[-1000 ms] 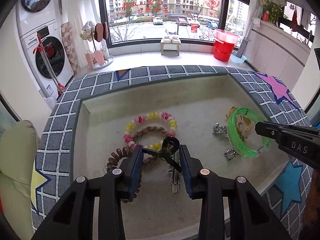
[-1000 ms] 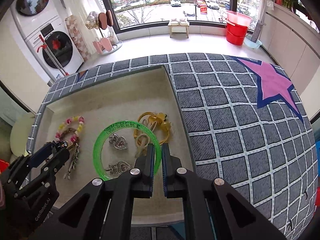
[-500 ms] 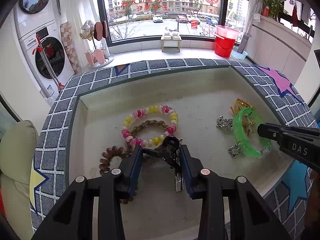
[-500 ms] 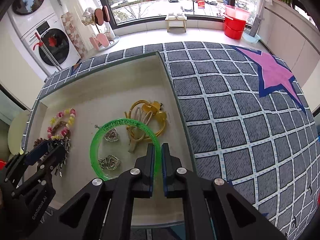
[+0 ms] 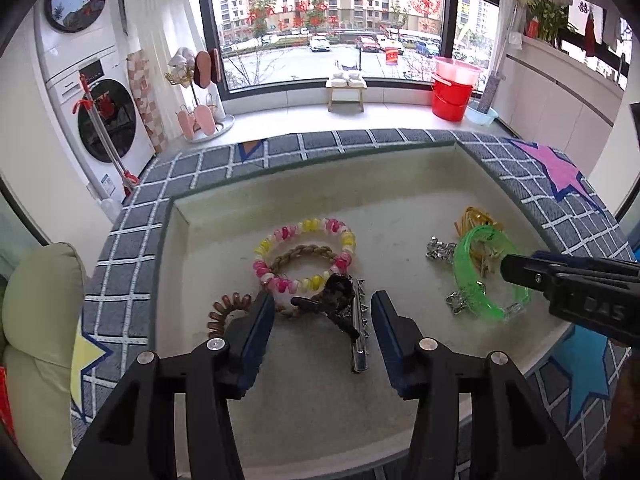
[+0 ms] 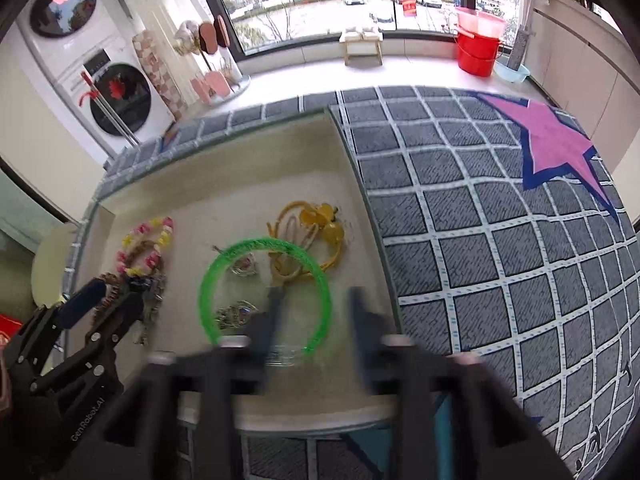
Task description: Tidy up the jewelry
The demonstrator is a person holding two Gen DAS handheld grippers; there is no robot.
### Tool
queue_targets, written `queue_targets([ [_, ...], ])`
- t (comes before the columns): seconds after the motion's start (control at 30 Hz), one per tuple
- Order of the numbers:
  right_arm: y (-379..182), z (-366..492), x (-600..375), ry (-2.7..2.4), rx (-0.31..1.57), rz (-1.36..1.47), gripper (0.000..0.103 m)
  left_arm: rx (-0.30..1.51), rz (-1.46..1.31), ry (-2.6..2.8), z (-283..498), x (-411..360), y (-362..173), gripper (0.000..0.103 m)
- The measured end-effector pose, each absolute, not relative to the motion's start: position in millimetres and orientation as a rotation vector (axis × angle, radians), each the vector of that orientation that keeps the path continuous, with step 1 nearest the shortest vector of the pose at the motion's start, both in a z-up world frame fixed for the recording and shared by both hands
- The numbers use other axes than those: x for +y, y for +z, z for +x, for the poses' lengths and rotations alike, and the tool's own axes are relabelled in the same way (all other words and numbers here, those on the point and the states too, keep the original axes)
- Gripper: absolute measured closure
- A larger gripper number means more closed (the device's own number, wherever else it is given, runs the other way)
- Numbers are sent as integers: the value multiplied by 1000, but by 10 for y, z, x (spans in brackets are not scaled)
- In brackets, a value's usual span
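Note:
A beige tray (image 5: 400,184) holds the jewelry. In the left wrist view my left gripper (image 5: 322,320) is open, with a black hair claw (image 5: 334,300) and a silver spiked clip (image 5: 359,332) lying between its fingers. A pink-yellow bead bracelet (image 5: 304,254), a braided ring (image 5: 304,254) and a brown coil tie (image 5: 224,312) lie beyond. In the right wrist view my right gripper (image 6: 314,312) is open and blurred over the green bangle (image 6: 264,292), which lies among silver charms (image 6: 234,314) and yellow cords (image 6: 312,236).
The tray sits in a grey checked mat (image 6: 500,260) with a pink star (image 6: 556,144). A green cushion (image 5: 36,320) lies left of the mat. The room floor, a washing machine (image 5: 100,124) and a red bucket (image 5: 450,96) lie beyond.
Both grippers have opened. The left one released the black hair claw, which now lies in the tray. The right one was shut at the green bangle's rim and now spreads wide.

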State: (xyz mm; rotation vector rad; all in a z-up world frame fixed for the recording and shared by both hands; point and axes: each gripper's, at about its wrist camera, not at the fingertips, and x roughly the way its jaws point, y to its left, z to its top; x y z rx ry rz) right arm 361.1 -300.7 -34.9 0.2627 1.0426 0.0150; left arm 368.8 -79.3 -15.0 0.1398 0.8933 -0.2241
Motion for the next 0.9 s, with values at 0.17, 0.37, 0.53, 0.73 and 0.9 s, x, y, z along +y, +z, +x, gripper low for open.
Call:
queue_targets([
  [0.17, -171, 3483, -2941, 25, 997, 239, 51, 870, 116, -205, 3587, -685, -43, 39],
  [0.37, -76, 3299, -2907, 35, 977, 246, 51, 816, 107, -179, 3412, -590, 96, 0],
  [0.53, -37, 3160, -2863, 39, 970, 216, 44, 824, 96, -181, 3308, -551, 169, 0],
  [0.73, 25, 2929, -2849, 48, 922, 215, 22, 830, 81, -159, 3080, -452, 197, 0],
  [0.9, 15, 2702, -2827, 54, 894, 221, 13, 833, 55, -138, 2877, -354, 178, 0],
])
